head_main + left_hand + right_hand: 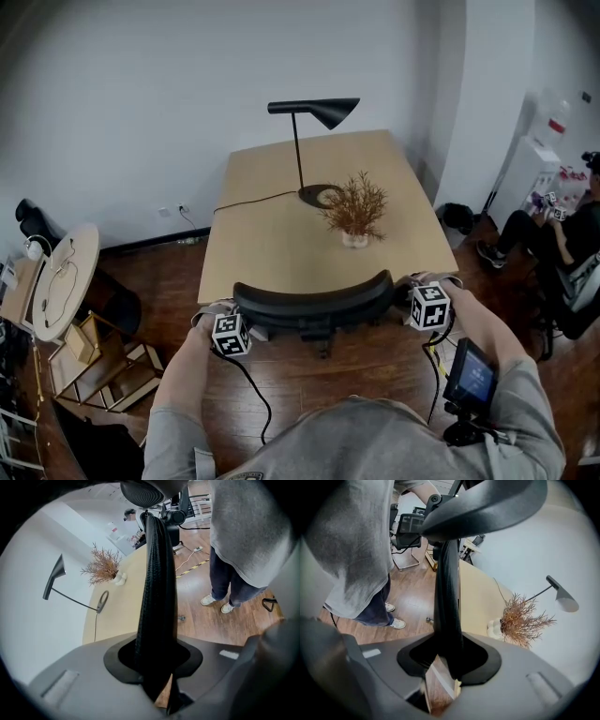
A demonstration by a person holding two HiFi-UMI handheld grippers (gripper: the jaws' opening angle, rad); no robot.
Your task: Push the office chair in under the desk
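The black office chair's curved backrest (314, 300) stands at the near edge of the light wooden desk (272, 234). My left gripper (232, 330) is shut on the backrest's left end, my right gripper (427, 302) on its right end. In the left gripper view the black mesh backrest (157, 597) runs up from between the jaws, which clamp it. The right gripper view shows the same edge-on backrest (447, 602) pinched between its jaws. The chair's seat and base are hidden below the backrest.
On the desk stand a black lamp (314, 117) with a cable and a dried plant in a small vase (354, 208). A round side table (64, 279) and wooden shelves (94, 361) sit at left. A seated person (553, 244) is at far right. A device (471, 373) hangs from my right arm.
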